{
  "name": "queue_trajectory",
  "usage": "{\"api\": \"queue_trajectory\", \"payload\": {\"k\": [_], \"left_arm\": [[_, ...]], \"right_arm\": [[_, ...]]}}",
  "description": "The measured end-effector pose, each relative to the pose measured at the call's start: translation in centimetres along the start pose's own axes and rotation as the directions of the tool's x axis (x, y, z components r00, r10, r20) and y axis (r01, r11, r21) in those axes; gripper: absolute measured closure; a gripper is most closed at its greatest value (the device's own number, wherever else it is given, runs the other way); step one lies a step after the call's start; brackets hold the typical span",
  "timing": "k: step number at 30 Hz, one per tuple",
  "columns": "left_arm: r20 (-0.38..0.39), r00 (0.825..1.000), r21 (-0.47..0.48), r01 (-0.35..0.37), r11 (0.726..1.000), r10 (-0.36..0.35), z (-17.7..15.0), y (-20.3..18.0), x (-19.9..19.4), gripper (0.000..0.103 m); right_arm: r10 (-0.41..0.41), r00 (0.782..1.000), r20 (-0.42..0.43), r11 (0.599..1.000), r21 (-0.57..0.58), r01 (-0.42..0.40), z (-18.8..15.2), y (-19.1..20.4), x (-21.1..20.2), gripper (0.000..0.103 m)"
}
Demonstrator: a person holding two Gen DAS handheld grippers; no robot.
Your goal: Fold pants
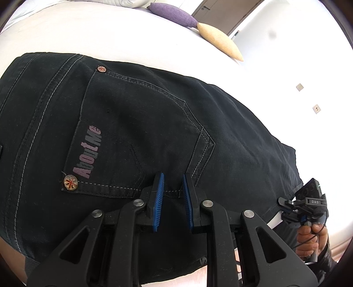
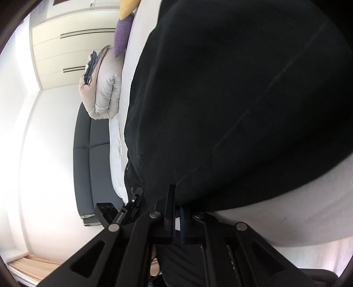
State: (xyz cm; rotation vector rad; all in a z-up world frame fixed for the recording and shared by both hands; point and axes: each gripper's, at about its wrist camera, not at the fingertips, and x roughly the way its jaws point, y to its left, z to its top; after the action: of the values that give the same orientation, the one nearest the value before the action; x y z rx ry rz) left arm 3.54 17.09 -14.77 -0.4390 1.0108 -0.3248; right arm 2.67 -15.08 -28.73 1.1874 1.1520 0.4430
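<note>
Black pants [image 1: 136, 123] lie flat on a white bed, back pocket up with "AboutMe" print and a copper rivet [image 1: 70, 182]. My left gripper [image 1: 173, 185] hovers just over the pocket's lower edge, its blue pads [image 1: 160, 187] apart with nothing between them. My right gripper [image 1: 308, 198] shows at the pants' right edge in the left wrist view. In the right wrist view my right gripper [image 2: 176, 198] is shut on the edge of the pants [image 2: 231, 99], whose dark cloth fills the view.
A purple cushion [image 1: 174, 13] and a yellow cushion [image 1: 220, 40] lie at the bed's far side. A folded grey duvet [image 2: 103, 88] sits on the bed; a dark headboard [image 2: 90, 159] and white wardrobe [image 2: 64, 48] stand beyond.
</note>
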Motion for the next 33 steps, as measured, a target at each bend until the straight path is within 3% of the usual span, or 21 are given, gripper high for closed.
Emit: {"api": "queue_trajectory", "payload": {"k": [3, 6, 12, 15, 17, 19, 21, 22, 23, 25, 27, 33], "left_arm": [[-0.008, 1.000, 0.015, -0.003, 1.000, 0.003, 0.1, -0.2, -0.1, 0.086], [-0.006, 1.000, 0.027, -0.006, 1.000, 0.006, 0.0, -0.3, -0.2, 0.086], [0.026, 0.996, 0.060, -0.085, 0.995, 0.083, 0.3, -3.3, -1.1, 0.086], [0.057, 0.998, 0.095, -0.015, 0.995, 0.010, 1.0, -6.8, -0.9, 0.086], [0.039, 0.999, 0.145, 0.030, 0.989, -0.036, 1.3, -9.4, 0.2, 0.086], [-0.013, 0.998, 0.195, 0.062, 0.979, -0.060, 1.3, -11.8, 2.4, 0.086], [-0.061, 0.995, 0.214, 0.087, 0.973, -0.075, 0.9, -13.0, 4.6, 0.086], [-0.091, 0.993, 0.210, 0.088, 0.974, -0.070, 0.6, -13.3, 5.7, 0.086], [-0.108, 0.992, 0.197, 0.086, 0.977, -0.066, 0.2, -13.3, 6.6, 0.086], [-0.087, 0.992, 0.170, 0.103, 0.980, -0.089, -0.1, -12.9, 6.7, 0.086], [-0.095, 0.989, 0.149, 0.126, 0.981, -0.112, -0.1, -12.3, 6.6, 0.086], [-0.087, 0.990, 0.158, 0.126, 0.979, -0.113, -0.9, -12.0, 6.5, 0.086]], "right_arm": [[-0.025, 1.000, 0.010, 0.999, -0.030, 0.026, -0.4, 0.4, -0.4, 0.101], [0.001, 1.000, 0.016, 1.000, -0.008, -0.001, -0.7, -0.8, -0.8, 0.101], [-0.001, 1.000, 0.020, 0.995, -0.098, 0.003, -0.8, -0.2, -0.9, 0.099], [0.051, 0.998, 0.023, 0.996, -0.071, -0.049, -0.6, -0.3, -1.7, 0.069], [0.077, 0.994, 0.083, 0.996, -0.053, -0.073, -0.3, -0.4, -3.0, 0.047], [0.081, 0.988, 0.133, 0.996, -0.036, -0.077, 0.2, -0.7, -4.4, 0.044], [0.087, 0.982, 0.170, 0.996, -0.004, -0.088, 0.7, -1.4, -5.6, 0.045], [0.084, 0.980, 0.181, 0.996, 0.015, -0.088, 0.8, -2.0, -6.0, 0.053], [0.070, 0.981, 0.182, 0.997, 0.032, -0.077, 1.0, -2.3, -6.1, 0.072], [0.011, 0.982, 0.188, 0.997, 0.070, -0.025, 1.0, -3.5, -6.5, 0.098], [0.040, 0.980, 0.192, 0.994, 0.095, -0.059, 0.9, -4.5, -6.8, 0.102], [0.033, 0.978, 0.205, 0.997, 0.068, -0.047, 0.5, -4.5, -7.2, 0.102]]}}
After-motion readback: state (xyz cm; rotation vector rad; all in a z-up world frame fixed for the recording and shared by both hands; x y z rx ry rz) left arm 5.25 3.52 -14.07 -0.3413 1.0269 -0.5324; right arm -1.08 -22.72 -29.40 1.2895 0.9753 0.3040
